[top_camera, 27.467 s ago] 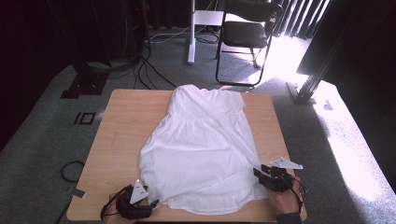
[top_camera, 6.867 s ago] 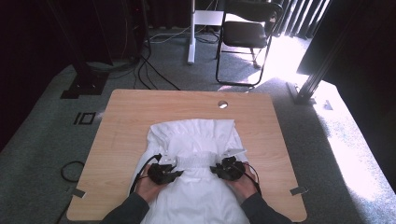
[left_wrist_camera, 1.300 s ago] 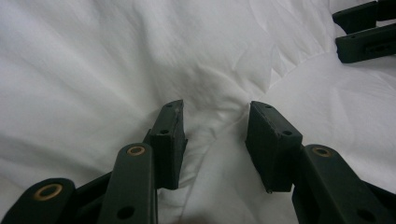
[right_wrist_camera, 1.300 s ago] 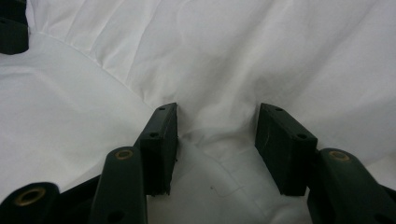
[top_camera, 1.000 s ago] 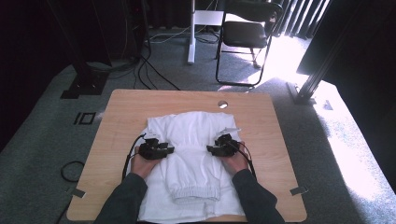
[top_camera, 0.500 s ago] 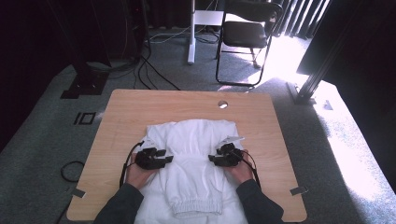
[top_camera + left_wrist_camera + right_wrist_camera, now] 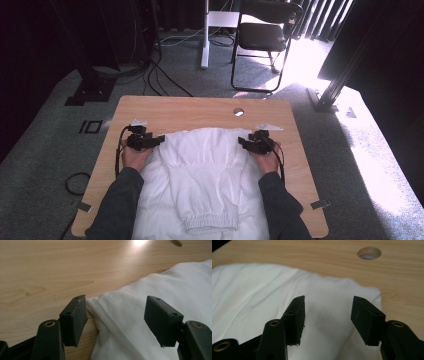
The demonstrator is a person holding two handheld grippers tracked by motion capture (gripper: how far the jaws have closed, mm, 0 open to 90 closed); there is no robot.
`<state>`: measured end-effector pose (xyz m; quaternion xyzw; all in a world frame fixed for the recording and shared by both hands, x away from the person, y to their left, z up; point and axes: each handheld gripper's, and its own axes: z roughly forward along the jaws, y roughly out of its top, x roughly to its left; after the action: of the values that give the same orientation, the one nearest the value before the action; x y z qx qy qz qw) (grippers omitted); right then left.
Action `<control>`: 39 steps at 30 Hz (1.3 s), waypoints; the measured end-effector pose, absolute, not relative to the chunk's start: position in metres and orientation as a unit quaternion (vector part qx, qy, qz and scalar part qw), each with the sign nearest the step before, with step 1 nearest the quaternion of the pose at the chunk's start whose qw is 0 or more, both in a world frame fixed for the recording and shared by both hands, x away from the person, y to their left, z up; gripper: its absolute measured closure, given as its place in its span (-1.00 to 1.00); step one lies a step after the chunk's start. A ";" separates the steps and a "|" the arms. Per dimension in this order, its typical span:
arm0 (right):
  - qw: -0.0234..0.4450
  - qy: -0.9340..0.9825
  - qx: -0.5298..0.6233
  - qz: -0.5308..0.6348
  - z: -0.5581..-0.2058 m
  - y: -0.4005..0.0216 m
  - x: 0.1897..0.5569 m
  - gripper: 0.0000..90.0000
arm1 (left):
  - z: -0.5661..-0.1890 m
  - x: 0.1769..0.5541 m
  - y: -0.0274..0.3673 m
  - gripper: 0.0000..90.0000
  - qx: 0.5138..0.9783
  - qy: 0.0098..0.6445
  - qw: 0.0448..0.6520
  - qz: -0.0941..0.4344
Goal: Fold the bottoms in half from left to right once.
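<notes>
White garment: folded, lying mid-table, elastic hem toward the person. Left gripper and right gripper: half a second ago resting on the cloth, now at its far corners, wider apart. Both sets of jaws have just been opening; they stand apart, cloth beneath them, pads not pressing it.

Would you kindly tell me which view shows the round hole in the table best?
The right gripper view: the round hole sits large at the top, past the white garment. The high view shows it small; the left gripper view catches a dark sliver at the top edge.
</notes>
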<state>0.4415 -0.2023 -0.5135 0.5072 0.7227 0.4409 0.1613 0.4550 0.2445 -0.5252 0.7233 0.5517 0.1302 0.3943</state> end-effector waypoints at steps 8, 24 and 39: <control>0.148 0.702 0.553 0.423 -0.519 -0.207 0.483 -0.22 | -0.544 0.467 0.239 -0.46 0.716 0.566 0.393 0.110; 0.130 0.704 0.583 0.384 -0.549 -0.204 0.502 -0.31 | -0.540 0.473 0.228 -0.12 0.750 0.538 0.375 0.084; 0.141 0.729 0.569 0.354 -0.546 -0.197 0.505 -0.09 | -0.541 0.474 0.229 -0.08 0.745 0.542 0.378 0.095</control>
<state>0.5051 -0.1971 -0.5464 0.5692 0.7286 0.3539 0.1411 0.4737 0.2293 -0.5415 0.7445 0.5419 0.0947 0.3782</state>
